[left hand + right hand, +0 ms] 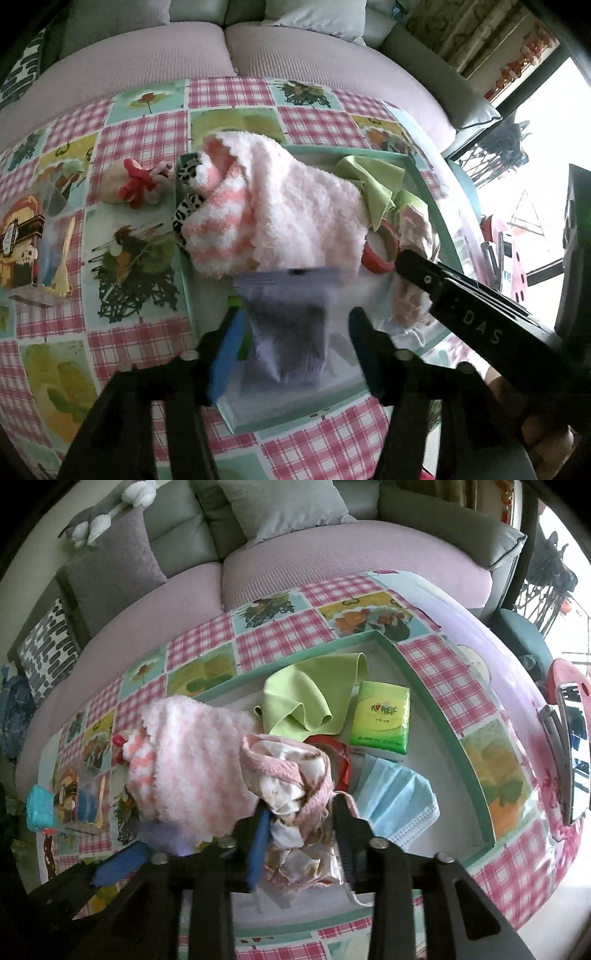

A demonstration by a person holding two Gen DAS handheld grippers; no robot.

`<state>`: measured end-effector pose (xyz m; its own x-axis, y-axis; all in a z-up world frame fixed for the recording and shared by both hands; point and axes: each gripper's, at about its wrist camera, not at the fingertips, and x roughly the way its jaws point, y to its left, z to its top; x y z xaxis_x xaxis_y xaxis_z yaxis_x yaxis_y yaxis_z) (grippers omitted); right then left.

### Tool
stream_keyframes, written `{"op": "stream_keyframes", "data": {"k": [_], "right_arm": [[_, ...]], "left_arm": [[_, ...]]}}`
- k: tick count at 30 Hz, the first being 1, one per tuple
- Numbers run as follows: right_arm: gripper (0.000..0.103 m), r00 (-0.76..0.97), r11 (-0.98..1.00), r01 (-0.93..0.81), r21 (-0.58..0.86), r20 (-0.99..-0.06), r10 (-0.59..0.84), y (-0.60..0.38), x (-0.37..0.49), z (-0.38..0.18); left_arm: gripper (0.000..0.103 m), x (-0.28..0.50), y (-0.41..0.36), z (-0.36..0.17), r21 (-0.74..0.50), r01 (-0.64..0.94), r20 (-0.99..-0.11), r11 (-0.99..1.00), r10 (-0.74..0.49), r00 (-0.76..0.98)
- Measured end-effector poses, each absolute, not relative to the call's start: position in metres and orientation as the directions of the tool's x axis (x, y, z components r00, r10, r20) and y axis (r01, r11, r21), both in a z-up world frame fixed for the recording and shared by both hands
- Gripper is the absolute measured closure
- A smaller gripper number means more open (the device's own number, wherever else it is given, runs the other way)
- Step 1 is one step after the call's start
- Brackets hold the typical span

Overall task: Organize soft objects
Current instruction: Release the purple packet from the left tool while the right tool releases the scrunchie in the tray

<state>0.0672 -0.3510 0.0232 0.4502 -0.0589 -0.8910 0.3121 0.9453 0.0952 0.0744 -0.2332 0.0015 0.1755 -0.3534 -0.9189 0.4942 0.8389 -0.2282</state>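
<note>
My left gripper [295, 339] points down into the teal-rimmed tray [183, 266]. Its jaws stand apart around a clear zip bag [288, 325] holding folded purple cloth; the bag is blurred and the pads do not press it. My right gripper [301, 827] is open over the same tray [443, 709], with a crumpled pink patterned cloth [291, 775] lying loose between its fingers. A fluffy pink-and-white striped piece [280, 206] [192, 760] fills the tray's left part. A green cloth [310, 694], a blue face mask [395, 797] and a green tissue pack [380, 720] also lie inside.
A red tape roll [380, 247] sits in the tray beside the pink cloth. A leopard-print item [188, 206] pokes over the left rim, near a small doll with a red bow [125, 184]. A checked tablecloth [147, 140] covers the table; a sofa [332, 554] stands behind it.
</note>
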Motion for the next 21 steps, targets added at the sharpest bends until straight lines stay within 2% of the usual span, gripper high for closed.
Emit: {"op": "stream_keyframes", "data": {"k": [6, 8, 9, 11, 14, 16, 18, 21], "right_arm": [[0.050, 0.462, 0.942, 0.323, 0.093, -0.884, -0.071, -0.353, 0.065, 0.027], [0.043, 0.466, 0.940, 0.328, 0.094, -0.882, -0.074, -0.355, 0.064, 0.029], [0.040, 0.467, 0.939, 0.331, 0.094, -0.881, -0.077, -0.355, 0.064, 0.029], [0.037, 0.473, 0.936, 0.337, 0.099, -0.878, -0.077, -0.356, 0.064, 0.031], [0.026, 0.476, 0.934, 0.341, 0.104, -0.876, -0.077, -0.355, 0.064, 0.031], [0.023, 0.471, 0.935, 0.343, 0.092, -0.878, -0.086, -0.352, 0.066, 0.029], [0.020, 0.465, 0.937, 0.340, 0.081, -0.880, -0.093, -0.350, 0.067, 0.027], [0.009, 0.460, 0.941, 0.332, 0.070, -0.882, -0.097, -0.346, 0.069, 0.025]], "left_arm": [[0.039, 0.072, -0.228, 0.010, -0.221, 0.501, -0.915, 0.836, -0.356, 0.191], [0.031, 0.074, -0.222, 0.013, -0.218, 0.487, -0.914, 0.846, -0.352, 0.201], [0.023, 0.075, -0.219, 0.014, -0.215, 0.478, -0.914, 0.851, -0.348, 0.209], [0.022, 0.081, -0.208, 0.020, -0.204, 0.449, -0.910, 0.870, -0.337, 0.240], [0.019, 0.089, -0.189, 0.026, -0.180, 0.395, -0.901, 0.901, -0.312, 0.302], [0.011, 0.095, -0.176, 0.028, -0.150, 0.353, -0.897, 0.923, -0.278, 0.345], [0.011, 0.098, -0.165, 0.028, -0.126, 0.320, -0.896, 0.939, -0.246, 0.370], [0.011, 0.103, -0.149, 0.026, -0.088, 0.267, -0.897, 0.960, -0.193, 0.398]]}}
